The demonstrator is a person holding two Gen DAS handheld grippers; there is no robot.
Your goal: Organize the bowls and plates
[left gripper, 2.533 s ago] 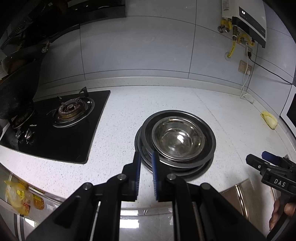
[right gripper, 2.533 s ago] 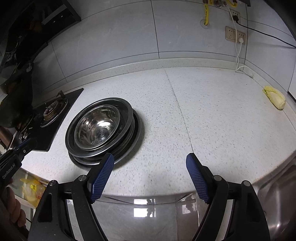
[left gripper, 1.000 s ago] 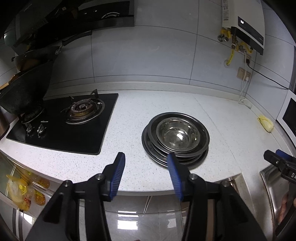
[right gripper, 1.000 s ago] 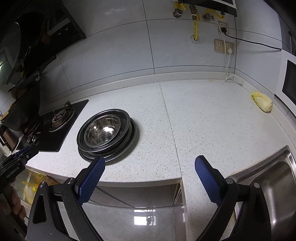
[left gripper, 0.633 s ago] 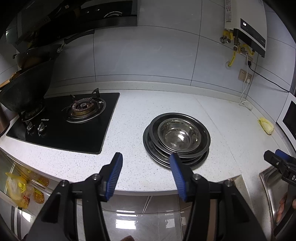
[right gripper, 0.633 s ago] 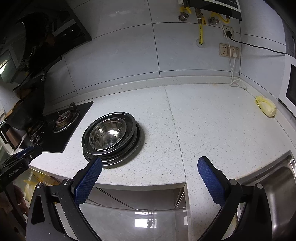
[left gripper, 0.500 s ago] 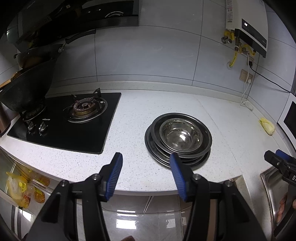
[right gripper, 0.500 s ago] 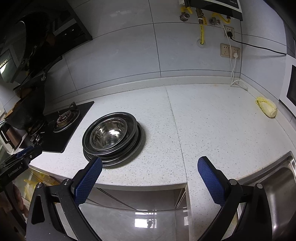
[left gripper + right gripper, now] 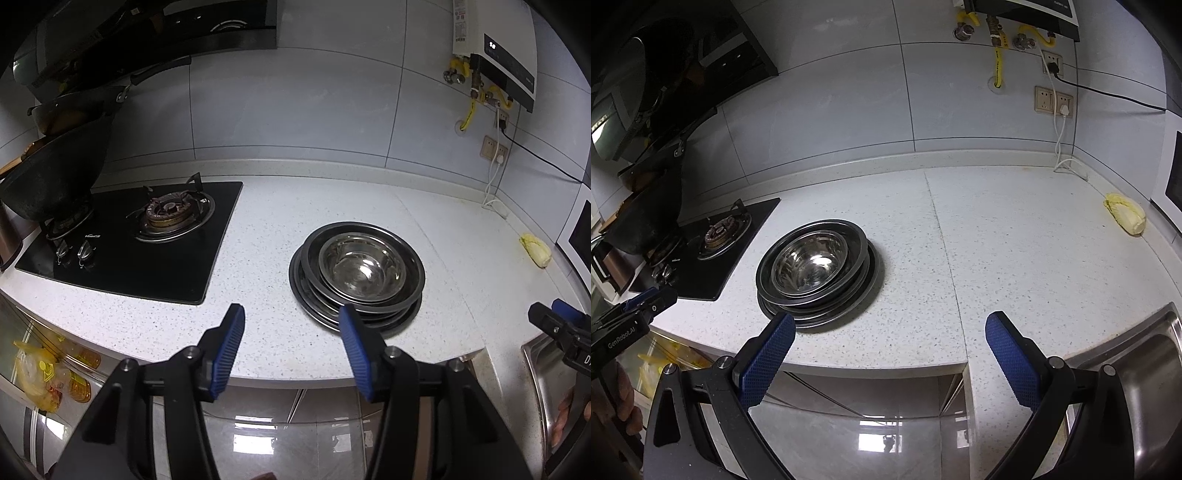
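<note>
A stack of steel plates with a steel bowl nested on top sits on the speckled white counter. It also shows in the right wrist view: plates, bowl. My left gripper is open and empty, held back off the counter's front edge, just left of the stack. My right gripper is open wide and empty, off the counter's front edge to the right of the stack.
A black gas hob with a dark wok lies left of the stack. A steel sink is at the right. A yellow-green cabbage lies far right by the wall. Sockets and a cable hang on the tiles.
Both grippers have drawn back and up from the counter. The left gripper, shut near the stack's rim 2.5 s ago, has opened. The stack has not moved.
</note>
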